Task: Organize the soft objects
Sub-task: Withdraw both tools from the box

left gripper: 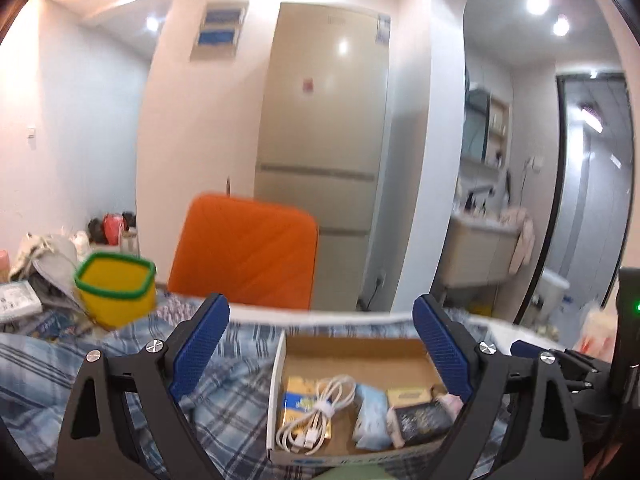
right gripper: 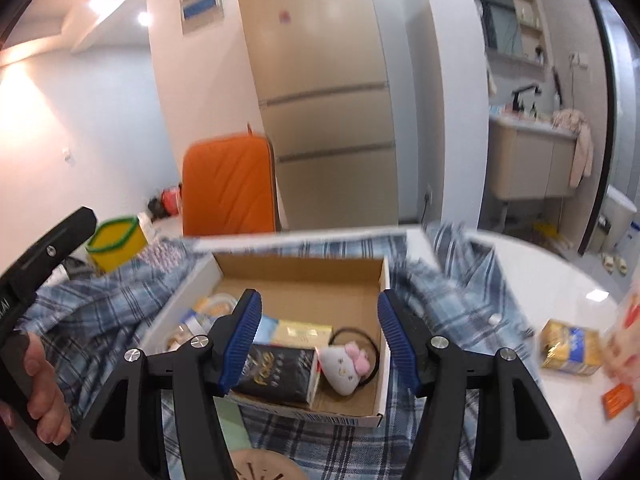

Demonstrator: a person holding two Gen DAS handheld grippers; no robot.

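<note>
An open cardboard box (left gripper: 352,350) (right gripper: 304,276) sits on a blue plaid cloth (left gripper: 224,392) (right gripper: 92,312). In it lie a coiled white cable (left gripper: 320,412), a yellow-blue packet (left gripper: 298,400), a light blue tissue pack (left gripper: 372,416), a black tissue pack (right gripper: 280,372) and a white plush cat hair tie (right gripper: 346,366). My left gripper (left gripper: 320,344) is open and empty, held above the box's near left side. My right gripper (right gripper: 320,340) is open and empty, held over the box's near part.
A yellow bin with a green rim (left gripper: 116,288) (right gripper: 116,242) stands at the left on the cloth. An orange chair back (left gripper: 244,252) is behind the table. A yellow-blue packet (right gripper: 570,348) and an orange card (right gripper: 618,400) lie on the white table at right.
</note>
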